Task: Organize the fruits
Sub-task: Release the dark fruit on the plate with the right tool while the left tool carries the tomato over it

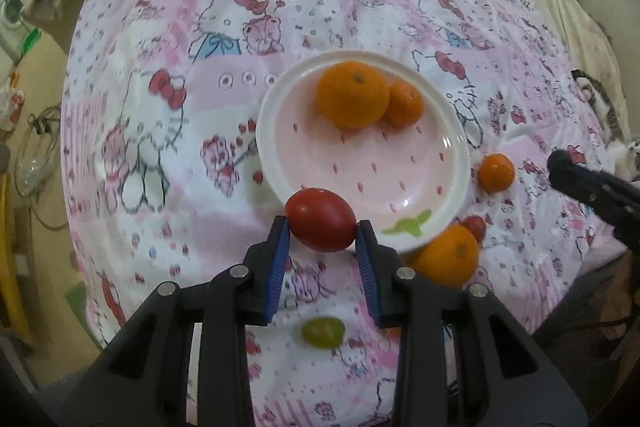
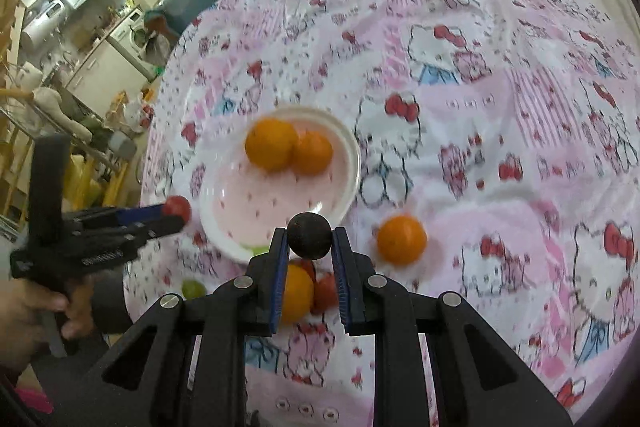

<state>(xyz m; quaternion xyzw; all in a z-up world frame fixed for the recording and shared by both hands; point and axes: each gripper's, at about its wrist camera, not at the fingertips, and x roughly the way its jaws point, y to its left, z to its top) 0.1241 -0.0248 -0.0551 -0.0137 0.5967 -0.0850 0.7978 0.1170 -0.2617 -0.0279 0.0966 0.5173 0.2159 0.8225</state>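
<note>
Two hand-held grippers above a bed laid with a pink cartoon-print cloth (image 1: 168, 39), each carrying one fruit toward the pink-and-white plate (image 1: 276, 163).

Left gripper (image 1: 322, 233): its blue pads are clamped on a red cherry tomato (image 1: 321, 220), held in the air just at the near rim of the plate. In the right wrist view the same gripper (image 2: 172, 217) enters from the left, a hand (image 2: 36, 307) on its handle, the tomato (image 2: 177, 207) at its tips beside the plate rim (image 2: 352, 163).

Right gripper (image 2: 310, 239): closed on a small dark round fruit (image 2: 310, 235), probably a grape or plum, poised over the near edge of the plate.

Already in the plate: a large orange (image 1: 353, 95) touching a smaller mandarin (image 1: 405, 103) at the far side. Not yet gathered, on the cloth: a small mandarin (image 1: 496, 173) just right of the plate, an orange (image 1: 448, 255) with a second small tomato (image 1: 475, 225) touching it at the near right rim, and a green grape (image 1: 323, 333) nearest the left gripper.

Method for the step in hand, as judged here: carry each fruit inward past the rim to the bare pink centre, lower it close to the surface, then open the jaws gently. Round fruit is likely to roll, so release low and clear of the rim. Take turns over the plate to keep the two grippers from colliding.
</note>
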